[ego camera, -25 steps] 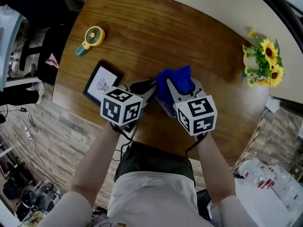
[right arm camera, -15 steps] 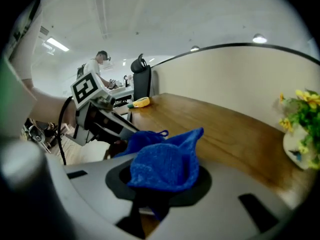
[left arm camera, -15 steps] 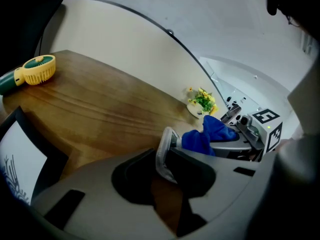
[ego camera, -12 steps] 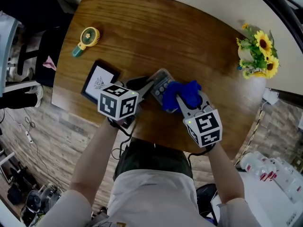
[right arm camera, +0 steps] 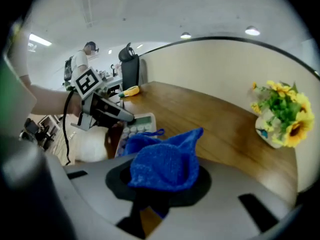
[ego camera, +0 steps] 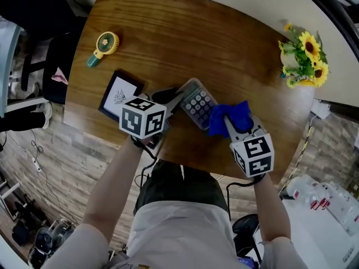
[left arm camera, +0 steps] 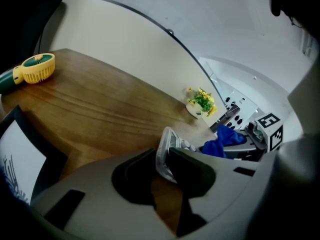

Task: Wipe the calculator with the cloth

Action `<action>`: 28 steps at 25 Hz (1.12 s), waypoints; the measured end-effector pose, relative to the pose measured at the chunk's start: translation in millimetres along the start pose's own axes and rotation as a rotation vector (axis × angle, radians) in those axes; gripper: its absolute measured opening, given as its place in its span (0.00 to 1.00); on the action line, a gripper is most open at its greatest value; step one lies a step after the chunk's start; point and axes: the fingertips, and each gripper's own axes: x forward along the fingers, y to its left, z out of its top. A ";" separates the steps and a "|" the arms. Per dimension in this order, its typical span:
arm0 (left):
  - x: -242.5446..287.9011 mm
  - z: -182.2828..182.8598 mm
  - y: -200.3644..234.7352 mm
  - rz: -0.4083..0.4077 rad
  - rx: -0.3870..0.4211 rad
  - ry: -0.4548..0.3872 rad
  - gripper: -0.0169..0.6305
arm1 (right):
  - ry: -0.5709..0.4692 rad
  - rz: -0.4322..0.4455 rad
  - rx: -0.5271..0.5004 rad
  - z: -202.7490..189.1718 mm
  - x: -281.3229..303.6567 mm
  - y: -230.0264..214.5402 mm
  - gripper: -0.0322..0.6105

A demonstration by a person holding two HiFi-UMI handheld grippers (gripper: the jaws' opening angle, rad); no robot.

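A grey calculator (ego camera: 196,102) lies near the middle of the wooden table (ego camera: 168,32). My left gripper (ego camera: 174,101) is shut on its left end (left arm camera: 165,156), the edge pinched between the dark pads. My right gripper (ego camera: 227,122) is shut on a bunched blue cloth (ego camera: 229,116), which rests at the calculator's right end. In the right gripper view the blue cloth (right arm camera: 162,161) bulges out of the jaws, with the calculator (right arm camera: 136,126) just behind it. The left gripper view shows the blue cloth (left arm camera: 222,141) beyond the calculator.
A black-framed tablet (ego camera: 119,94) lies left of my left gripper. A small yellow and green fan (ego camera: 102,46) sits at the far left. A vase of sunflowers (ego camera: 303,58) stands at the right edge. The table's near edge runs just below both grippers.
My right gripper has dragged the blue cloth rightward across the calculator, uncovering its keys. The left gripper has kept its hold on the calculator's end.
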 end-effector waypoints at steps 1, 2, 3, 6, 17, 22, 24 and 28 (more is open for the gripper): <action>-0.7 0.0 0.1 -0.003 0.001 -0.001 0.16 | -0.030 -0.024 0.021 9.7 -3.8 -5.7 0.21; -1.6 -0.3 0.1 -0.005 0.002 -0.001 0.16 | -0.069 -0.037 0.044 22.1 -6.0 -9.3 0.21; -2.5 -1.2 -0.3 -0.005 0.003 -0.002 0.16 | -0.108 -0.035 0.066 35.5 -6.2 -10.2 0.21; -3.1 -3.0 -1.5 -0.001 0.002 -0.003 0.16 | -0.189 0.011 0.110 73.6 8.0 -0.2 0.21; -1.5 -2.1 -0.6 0.002 -0.003 0.001 0.16 | -0.144 0.093 0.193 72.8 67.6 51.2 0.21; -2.2 -2.8 0.4 0.002 -0.008 0.005 0.16 | -0.044 0.124 0.064 47.7 51.9 56.0 0.21; -1.7 -2.5 0.3 -0.001 -0.009 0.006 0.16 | -0.045 0.110 0.068 35.2 41.9 52.4 0.21; -2.3 -2.6 0.8 -0.002 -0.009 0.007 0.16 | -0.053 0.070 0.089 11.9 24.2 46.8 0.21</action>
